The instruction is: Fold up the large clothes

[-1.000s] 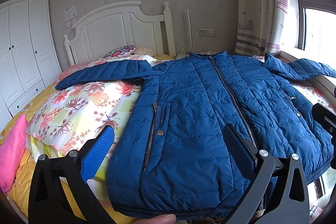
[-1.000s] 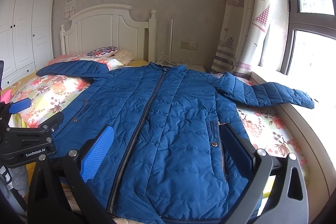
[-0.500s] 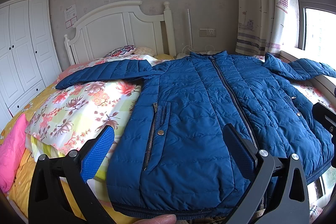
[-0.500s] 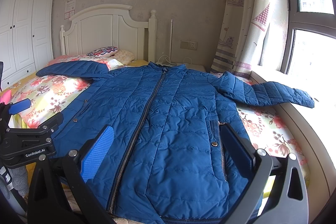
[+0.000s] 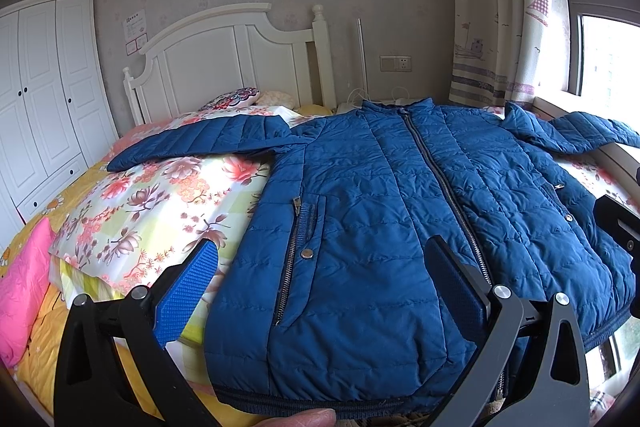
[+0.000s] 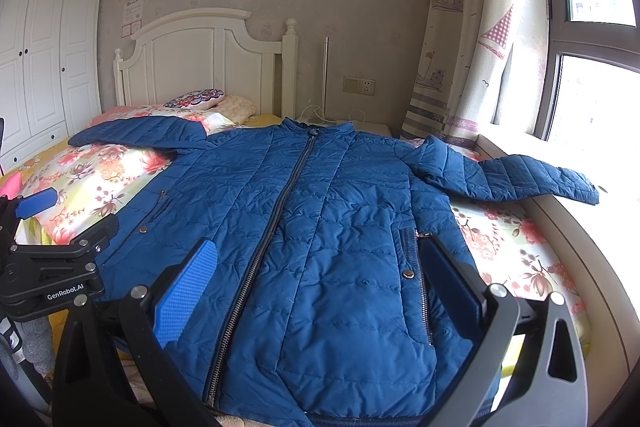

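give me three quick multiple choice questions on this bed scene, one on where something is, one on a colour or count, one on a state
1. Where does the blue quilted puffer jacket lie?
A. on the floral bedspread
B. in the white wardrobe
C. over the white headboard

2. How many sleeves lie spread outward?
A. none
B. one
C. two

3. How is the jacket's front zipper?
A. fully open
B. closed to the collar
C. half open

Answers: 1 A, it lies flat on the bed; 2 C, one sleeve reaches to each side; 3 B, the zipper runs shut from hem to collar. Left gripper and right gripper hover open.
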